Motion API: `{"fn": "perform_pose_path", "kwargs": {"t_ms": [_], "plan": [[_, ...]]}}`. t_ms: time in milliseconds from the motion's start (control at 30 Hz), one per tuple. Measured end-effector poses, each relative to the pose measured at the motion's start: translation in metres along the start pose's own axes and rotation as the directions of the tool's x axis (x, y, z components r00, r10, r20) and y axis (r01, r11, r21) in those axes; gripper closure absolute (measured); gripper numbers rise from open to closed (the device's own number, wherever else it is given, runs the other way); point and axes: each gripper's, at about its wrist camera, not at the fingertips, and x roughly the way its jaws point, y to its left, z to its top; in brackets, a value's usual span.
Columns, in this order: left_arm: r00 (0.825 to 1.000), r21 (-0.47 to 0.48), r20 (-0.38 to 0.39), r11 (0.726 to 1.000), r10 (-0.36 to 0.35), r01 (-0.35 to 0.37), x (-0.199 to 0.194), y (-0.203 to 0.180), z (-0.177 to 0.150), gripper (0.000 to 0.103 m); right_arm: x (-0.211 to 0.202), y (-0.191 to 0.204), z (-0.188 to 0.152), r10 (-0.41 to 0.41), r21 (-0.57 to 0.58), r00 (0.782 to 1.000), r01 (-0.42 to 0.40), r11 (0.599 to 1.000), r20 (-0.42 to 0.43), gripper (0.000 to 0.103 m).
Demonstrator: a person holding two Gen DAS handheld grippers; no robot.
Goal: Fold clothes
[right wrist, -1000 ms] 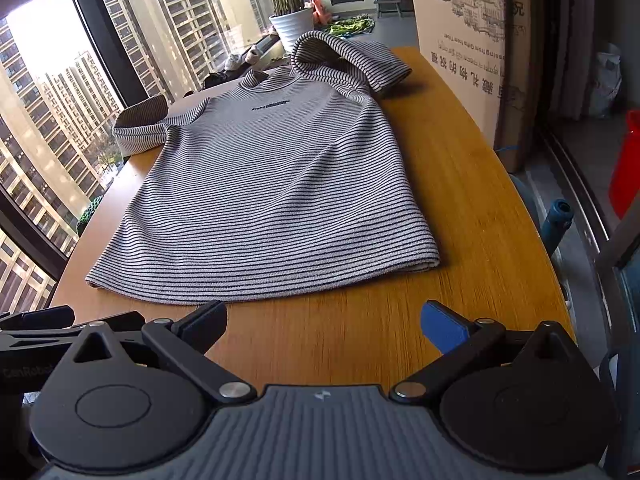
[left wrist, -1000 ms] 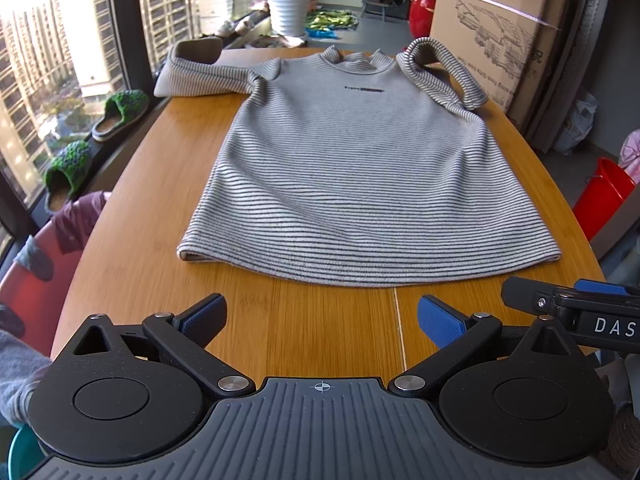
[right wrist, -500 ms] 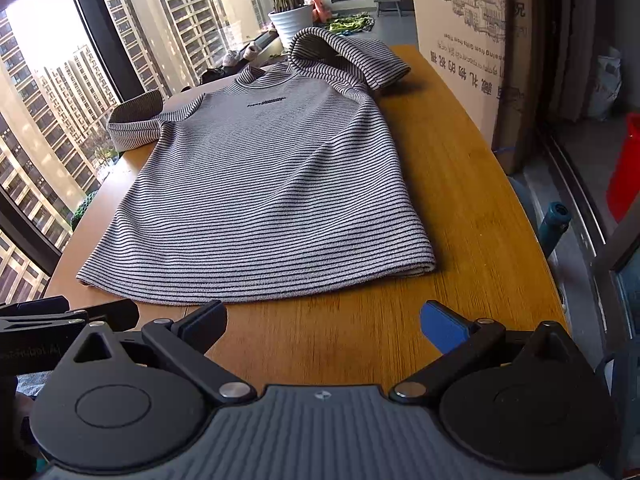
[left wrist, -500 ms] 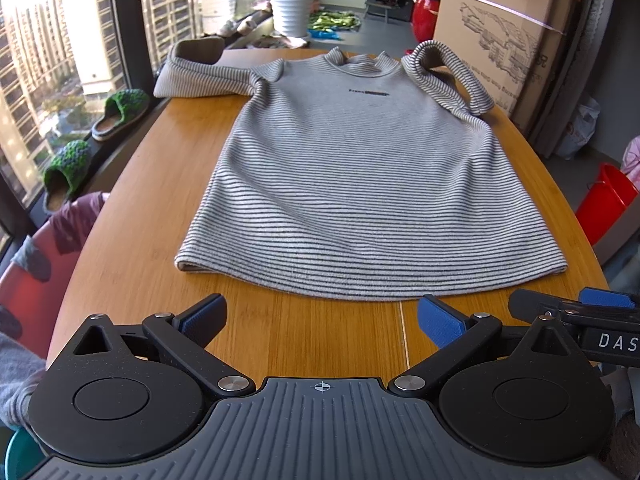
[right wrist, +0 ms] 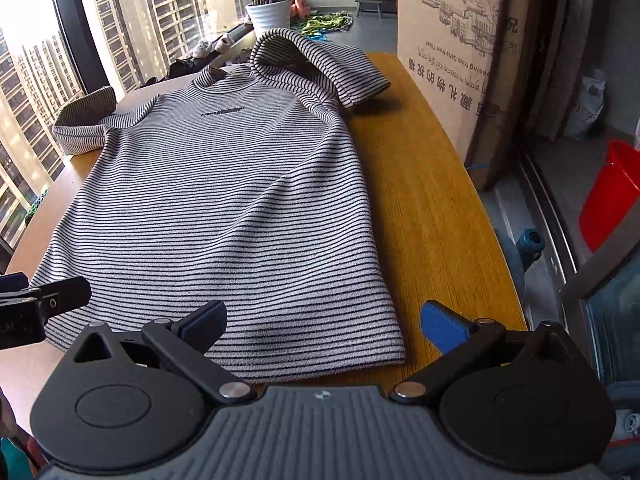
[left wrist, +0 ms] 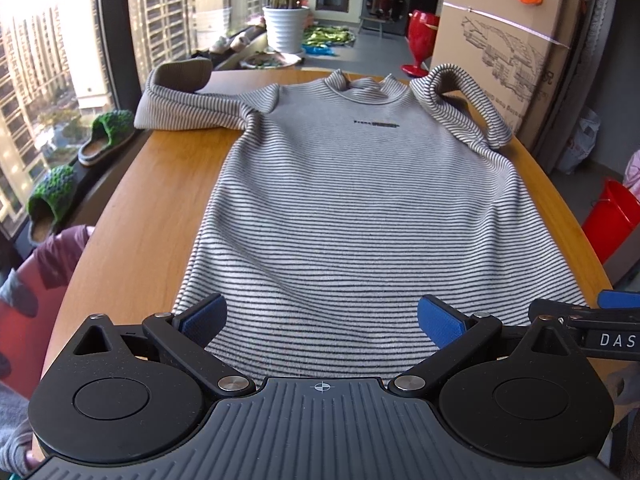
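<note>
While both hand-held grippers gape wide over the striped shirt (left wrist: 360, 208), a cardboard box (right wrist: 460, 60) flanks the table (right wrist: 432, 216).

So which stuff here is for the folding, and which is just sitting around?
For the folding: grey striped short-sleeved shirt, wooden table, left claw, right claw, both open.

Lying about: green slippers, white plant pot, big cardboard box, red bucket.

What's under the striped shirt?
The striped shirt lies flat on the wooden table, whose bare wood shows along both sides and past the hem. Whatever lies under the fabric itself is covered; no bulge suggests anything there.
</note>
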Motion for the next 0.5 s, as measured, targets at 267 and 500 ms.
{"fn": "perform_pose_path", "kwargs": {"t_ms": [267, 500], "plan": [[1.000, -0.026, -0.016, 1.000, -0.016, 0.016, 0.025, 0.011, 0.009, 0.000, 0.029, 0.016, 0.032, -0.020, -0.050, 1.000, 0.020, 0.999, -0.001, 0.000], [0.999, -0.025, -0.023, 0.999, -0.048, 0.047, 0.033, 0.016, 0.017, 0.000, 0.050, 0.026, 0.055, -0.042, -0.072, 0.999, 0.042, 0.997, -0.003, 0.000]]}}
